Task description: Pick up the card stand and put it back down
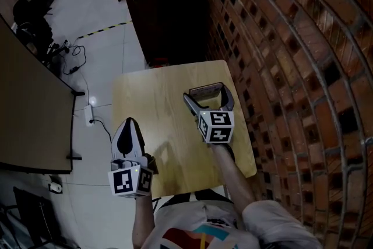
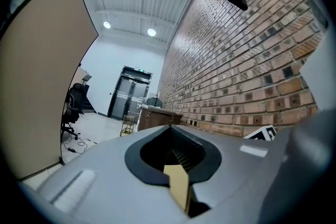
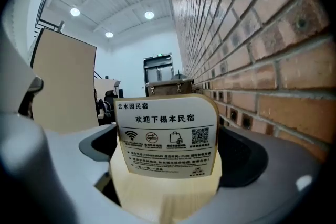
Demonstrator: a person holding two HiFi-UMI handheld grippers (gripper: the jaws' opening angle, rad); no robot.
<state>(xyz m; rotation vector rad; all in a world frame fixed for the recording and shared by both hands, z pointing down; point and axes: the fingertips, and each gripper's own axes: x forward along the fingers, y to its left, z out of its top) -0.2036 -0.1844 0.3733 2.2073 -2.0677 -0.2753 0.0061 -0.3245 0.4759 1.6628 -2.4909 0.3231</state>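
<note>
The card stand is a cream card with printed text, icons and a QR code, upright in a pale wooden base. It fills the gap between my right gripper's jaws, which press on the base from both sides. In the head view the right gripper hovers over the far right part of the small wooden table, and its jaws hide most of the stand. My left gripper is at the table's near left edge, its dark jaws together and empty. In its own view the left gripper points out into the room.
A brick wall runs close along the table's right side. A dark cabinet stands just beyond the table. A beige partition is at the left, with a power strip and cables on the floor beside it.
</note>
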